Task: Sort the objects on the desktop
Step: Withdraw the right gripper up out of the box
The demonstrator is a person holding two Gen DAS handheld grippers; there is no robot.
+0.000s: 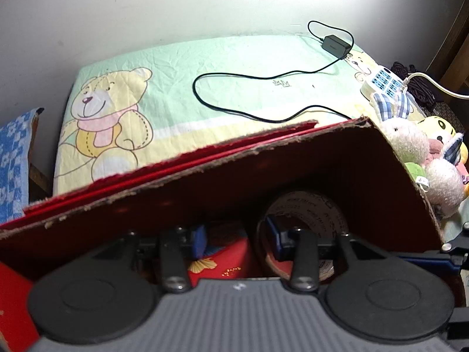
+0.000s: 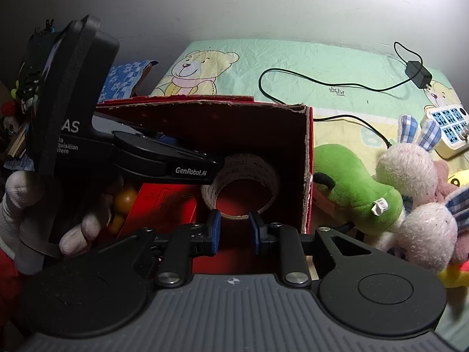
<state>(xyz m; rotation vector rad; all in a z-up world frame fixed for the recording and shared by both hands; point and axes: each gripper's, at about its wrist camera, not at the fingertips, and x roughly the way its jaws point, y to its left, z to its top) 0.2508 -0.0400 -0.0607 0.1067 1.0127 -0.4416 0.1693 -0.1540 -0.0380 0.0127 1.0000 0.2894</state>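
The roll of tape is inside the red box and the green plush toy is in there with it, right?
Not quite. The roll of tape is inside the red box, but the green plush toy lies outside it, just past the box's right wall, next to the bunny toys. The right wrist view shows this.

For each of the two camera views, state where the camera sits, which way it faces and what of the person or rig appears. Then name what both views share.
Left wrist: sits on the left gripper, facing forward into the red box; only its own fingers show.
Right wrist: sits on the right gripper at the box's near edge, facing the bed; the left gripper and a gloved hand show.
Shared: red box, tape roll, black cable, plush toys.
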